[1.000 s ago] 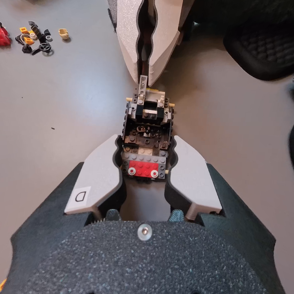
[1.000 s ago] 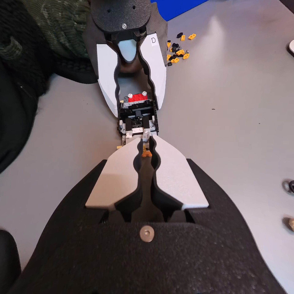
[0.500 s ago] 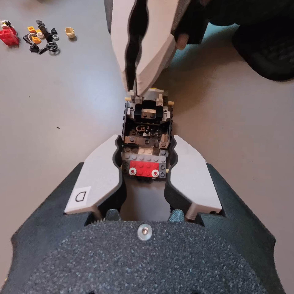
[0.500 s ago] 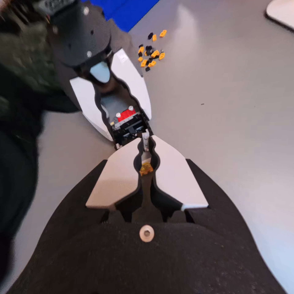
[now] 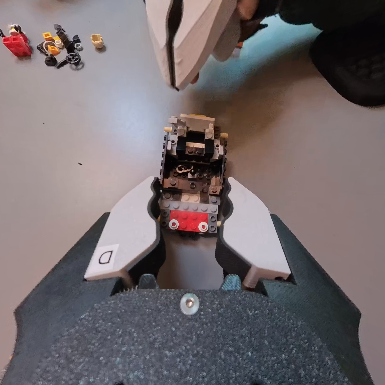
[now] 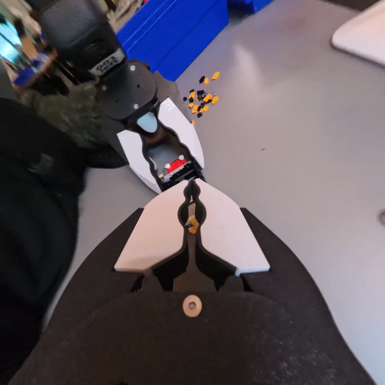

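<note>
My left gripper (image 5: pixel 192 181) is shut on a small brick-built vehicle (image 5: pixel 193 158) of black and grey bricks with a red plate at the near end. Its pads press on both sides, and the model rests on the grey table (image 5: pixel 83 125). A light grey small plate (image 5: pixel 174 120) sits tilted on the model's far left corner. My right gripper (image 5: pixel 175 86) hangs above and beyond the far end, shut, with nothing seen at its tips. In the right wrist view its tips (image 6: pixel 190 182) meet over the model (image 6: pixel 176 166). The model's white and orange front shows through the slit behind them.
Loose parts lie at the far left: a red piece (image 5: pixel 15 44), black and orange bits (image 5: pixel 60 48), a tan piece (image 5: pixel 96 40). A blue bin (image 6: pixel 173 35), scattered orange and black bits (image 6: pixel 202 100) and a white object (image 6: pixel 362 35) are on the table. A black seat (image 5: pixel 354 62) is at the right. The left gripper's tips are roughly 7 cm from the right gripper's.
My right gripper held the light grey plate, set it against the model's far end, then shut fully and lifted away without it. The plate stays tilted on the model. The left gripper has not moved.
</note>
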### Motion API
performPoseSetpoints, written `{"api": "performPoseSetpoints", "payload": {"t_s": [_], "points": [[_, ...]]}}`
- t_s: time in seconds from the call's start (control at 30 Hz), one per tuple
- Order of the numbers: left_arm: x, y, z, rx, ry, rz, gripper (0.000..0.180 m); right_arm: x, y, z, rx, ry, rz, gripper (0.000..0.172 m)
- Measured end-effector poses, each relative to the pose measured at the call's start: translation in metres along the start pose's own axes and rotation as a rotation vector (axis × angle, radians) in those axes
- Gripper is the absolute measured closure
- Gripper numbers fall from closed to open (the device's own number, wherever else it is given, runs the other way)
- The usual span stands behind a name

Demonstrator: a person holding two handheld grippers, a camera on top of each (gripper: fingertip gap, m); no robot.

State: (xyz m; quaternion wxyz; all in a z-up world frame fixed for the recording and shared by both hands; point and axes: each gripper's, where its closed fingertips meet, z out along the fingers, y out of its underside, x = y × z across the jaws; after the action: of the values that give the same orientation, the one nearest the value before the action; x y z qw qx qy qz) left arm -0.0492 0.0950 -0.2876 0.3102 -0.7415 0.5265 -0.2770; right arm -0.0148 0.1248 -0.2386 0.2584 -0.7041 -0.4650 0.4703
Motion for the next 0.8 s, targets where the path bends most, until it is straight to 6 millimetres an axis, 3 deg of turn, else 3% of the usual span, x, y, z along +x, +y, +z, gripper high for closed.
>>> {"api": "performPoseSetpoints", "payload": {"t_s": [0.07, 0.13, 0.2, 0.27, 0.3, 0.4, 0.57, 0.8], "points": [[0.000, 0.000, 0.000, 0.002, 0.003, -0.001, 0.123, 0.002, 0.003, 0.001, -0.074, 0.107, -0.168, 0.150], [0.000, 0.000, 0.000, 0.003, 0.002, 0.000, 0.123, 0.004, 0.010, 0.008, -0.156, 0.193, -0.307, 0.141], [0.000, 0.000, 0.000, 0.003, -0.001, 0.004, 0.122, 0.004, 0.014, 0.018, -0.192, 0.234, -0.381, 0.141], [0.001, 0.000, 0.000, 0.000, 0.004, 0.007, 0.122, 0.007, 0.015, 0.023, -0.213, 0.262, -0.422, 0.163], [0.001, 0.000, 0.000, -0.002, 0.002, 0.006, 0.122, 0.007, 0.016, 0.023, -0.220, 0.258, -0.430, 0.163], [-0.001, 0.001, -0.001, -0.006, -0.001, -0.021, 0.123, 0.008, 0.013, 0.018, -0.167, 0.219, -0.341, 0.164], [-0.003, 0.000, -0.003, 0.014, 0.001, -0.052, 0.123, 0.011, 0.015, 0.005, 0.003, 0.067, -0.046, 0.164], [-0.001, 0.001, -0.002, 0.010, 0.003, -0.046, 0.123, 0.005, 0.020, -0.001, 0.014, 0.048, -0.059, 0.165]]}}
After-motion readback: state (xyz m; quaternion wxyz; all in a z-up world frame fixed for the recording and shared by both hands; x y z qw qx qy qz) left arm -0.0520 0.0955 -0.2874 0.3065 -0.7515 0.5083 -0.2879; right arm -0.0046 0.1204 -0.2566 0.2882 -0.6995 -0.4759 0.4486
